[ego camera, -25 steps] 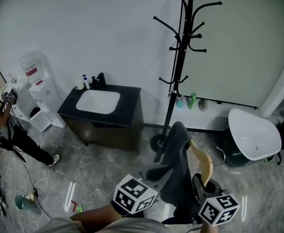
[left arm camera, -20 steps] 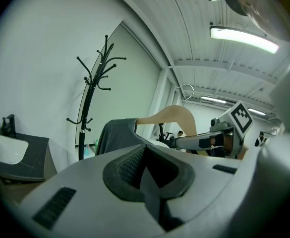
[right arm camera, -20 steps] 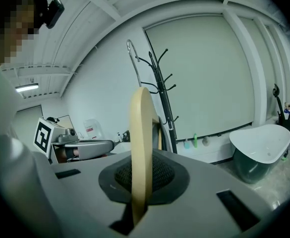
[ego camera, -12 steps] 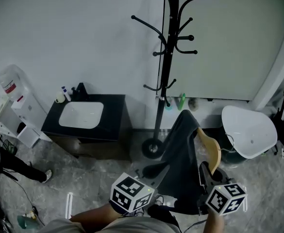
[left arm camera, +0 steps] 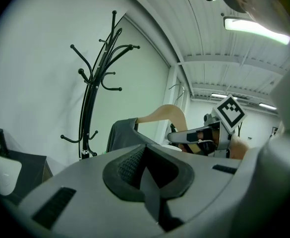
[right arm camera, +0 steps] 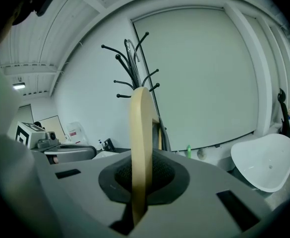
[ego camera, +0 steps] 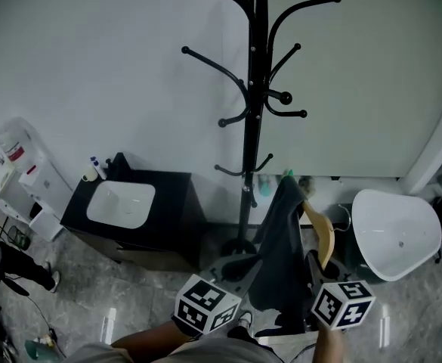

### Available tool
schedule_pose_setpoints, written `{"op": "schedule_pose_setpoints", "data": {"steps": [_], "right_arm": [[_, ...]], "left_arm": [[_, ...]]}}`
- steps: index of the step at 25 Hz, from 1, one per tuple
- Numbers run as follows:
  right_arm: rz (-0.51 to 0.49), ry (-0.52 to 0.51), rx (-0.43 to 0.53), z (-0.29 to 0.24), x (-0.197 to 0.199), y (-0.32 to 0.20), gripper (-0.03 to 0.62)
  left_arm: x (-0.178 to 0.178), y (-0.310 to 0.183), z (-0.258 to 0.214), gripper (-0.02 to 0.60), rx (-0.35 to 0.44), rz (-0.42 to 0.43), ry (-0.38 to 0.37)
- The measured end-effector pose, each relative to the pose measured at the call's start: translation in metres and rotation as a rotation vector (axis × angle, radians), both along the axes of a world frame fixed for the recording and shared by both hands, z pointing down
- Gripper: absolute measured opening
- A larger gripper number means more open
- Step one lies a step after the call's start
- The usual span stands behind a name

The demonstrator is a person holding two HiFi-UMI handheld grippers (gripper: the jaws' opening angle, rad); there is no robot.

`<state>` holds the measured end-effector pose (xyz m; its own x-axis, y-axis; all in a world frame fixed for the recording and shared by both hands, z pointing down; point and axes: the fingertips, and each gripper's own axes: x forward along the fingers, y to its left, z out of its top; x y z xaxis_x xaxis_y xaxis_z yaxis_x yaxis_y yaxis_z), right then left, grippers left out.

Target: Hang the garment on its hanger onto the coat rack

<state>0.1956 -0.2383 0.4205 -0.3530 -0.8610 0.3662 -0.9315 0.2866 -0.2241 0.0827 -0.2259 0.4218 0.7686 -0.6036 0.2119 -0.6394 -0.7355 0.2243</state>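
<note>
Right gripper (right arm camera: 140,182) clamps the wooden hanger (right arm camera: 139,133), edge-on at centre frame. The garment (ego camera: 281,255) drapes over it, lower middle of the head view, just right of the rack (ego camera: 256,89) pole. Left gripper (left arm camera: 147,177) has its jaws together with a thin dark strip in the seam; cloth or not, can't tell. Danger: tip the hanger on the lift and the garment could slide off, or its hem could catch a low peg and rock the rack. Grey marbled floor (ego camera: 130,278), pale wall (ego camera: 92,66), vanity (ego camera: 122,203) lower left, white tub (ego camera: 398,229) right.
</note>
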Motion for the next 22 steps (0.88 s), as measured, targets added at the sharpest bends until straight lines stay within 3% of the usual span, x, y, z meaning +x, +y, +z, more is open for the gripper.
{"op": "schedule_pose_setpoints", "data": {"steps": [6,11,22], "right_arm": [[-0.053,0.013,0.002,-0.005,0.02,-0.086,0.014],[-0.063,0.03,0.003,-0.007,0.019,-0.147,0.014],[0.057,0.103,0.009,-0.015,0.0,-0.265,0.014]], "left_arm": [[0.033,-0.072,-0.01,0.005,0.012,-0.054,0.006],[0.036,-0.115,-0.016,0.006,0.012,-0.081,-0.01],[0.019,-0.201,-0.023,0.006,0.018,-0.026,-0.016]]}}
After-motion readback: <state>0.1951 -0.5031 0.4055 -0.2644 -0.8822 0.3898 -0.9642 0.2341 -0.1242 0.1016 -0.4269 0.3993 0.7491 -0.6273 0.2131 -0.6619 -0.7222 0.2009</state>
